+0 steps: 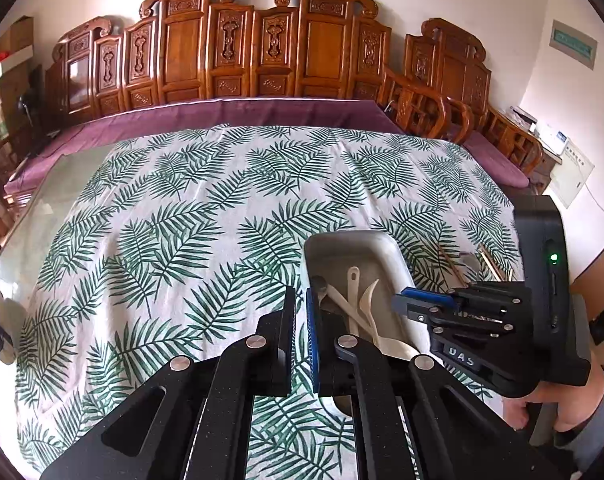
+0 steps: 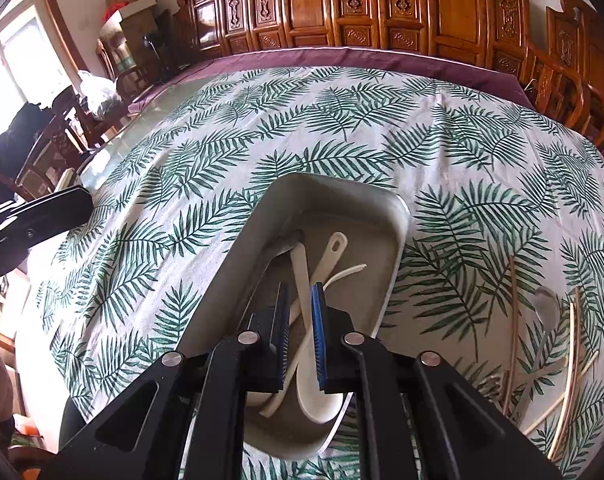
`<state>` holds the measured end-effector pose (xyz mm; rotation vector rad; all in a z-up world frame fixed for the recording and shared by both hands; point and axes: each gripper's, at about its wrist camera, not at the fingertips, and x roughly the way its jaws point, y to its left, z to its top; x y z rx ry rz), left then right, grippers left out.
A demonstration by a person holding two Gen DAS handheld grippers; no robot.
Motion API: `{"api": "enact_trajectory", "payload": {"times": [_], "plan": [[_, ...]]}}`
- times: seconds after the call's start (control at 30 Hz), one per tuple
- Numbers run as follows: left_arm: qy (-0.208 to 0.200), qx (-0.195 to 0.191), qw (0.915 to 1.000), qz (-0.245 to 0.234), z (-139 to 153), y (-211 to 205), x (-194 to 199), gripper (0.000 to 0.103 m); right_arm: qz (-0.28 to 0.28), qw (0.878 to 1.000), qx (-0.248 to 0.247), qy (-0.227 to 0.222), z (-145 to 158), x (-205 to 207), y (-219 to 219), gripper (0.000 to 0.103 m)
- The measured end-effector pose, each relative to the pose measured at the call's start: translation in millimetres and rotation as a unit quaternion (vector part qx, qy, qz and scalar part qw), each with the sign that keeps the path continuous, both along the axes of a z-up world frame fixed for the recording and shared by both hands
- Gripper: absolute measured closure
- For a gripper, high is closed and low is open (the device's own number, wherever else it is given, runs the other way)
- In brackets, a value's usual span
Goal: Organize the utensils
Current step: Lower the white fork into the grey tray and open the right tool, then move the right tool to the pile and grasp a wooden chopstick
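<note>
A grey rectangular tray (image 2: 397, 216) sits on the leaf-print tablecloth and holds several cream plastic spoons (image 2: 315, 396). My right gripper (image 2: 300, 334) hovers over the tray's near end, jaws slightly apart with nothing clamped; a spoon handle lies below the gap. In the left wrist view the same tray (image 1: 385, 246) lies right of centre with the spoons (image 1: 353, 280) inside. My left gripper (image 1: 300, 330) is nearly closed and empty beside the tray's left edge. The right gripper (image 1: 421, 304) shows there over the tray.
Several chopsticks (image 2: 513, 320) and a clear spoon (image 2: 543, 304) lie loose on the cloth right of the tray. The tablecloth (image 1: 182, 208) covers a glass-topped table. Carved wooden benches (image 1: 230, 48) stand beyond the far edge.
</note>
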<state>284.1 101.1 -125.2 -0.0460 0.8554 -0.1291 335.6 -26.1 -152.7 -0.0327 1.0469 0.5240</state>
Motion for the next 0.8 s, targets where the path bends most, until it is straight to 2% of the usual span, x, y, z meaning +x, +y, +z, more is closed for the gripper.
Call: {"api": "enact_trajectory", "payload": {"times": [0.17, 0.47, 0.63, 0.8], "plan": [[0.002, 0.000, 1.0000, -0.009, 0.4, -12.7, -1.8, 0.099, -0.010, 1.000, -0.001, -0.018, 13.7, -15.5, -27.1, 0.091], [0.008, -0.004, 0.9992, -0.038, -4.3, -52.1, -2.1, 0.099, -0.048, 0.998, -0.011, -0.040, 30.5, -43.2, -106.8, 0.091], [0.013, -0.006, 0.9983, -0.057, -7.7, -77.9, -2.8, 0.099, -0.080, 0.996, -0.021, -0.042, 27.6, -49.3, -153.1, 0.091], [0.019, -0.005, 0.9969, -0.076, -13.7, -103.8, -3.2, 0.098, -0.118, 0.992, -0.041, -0.028, 9.7, -50.5, -201.4, 0.091]]}}
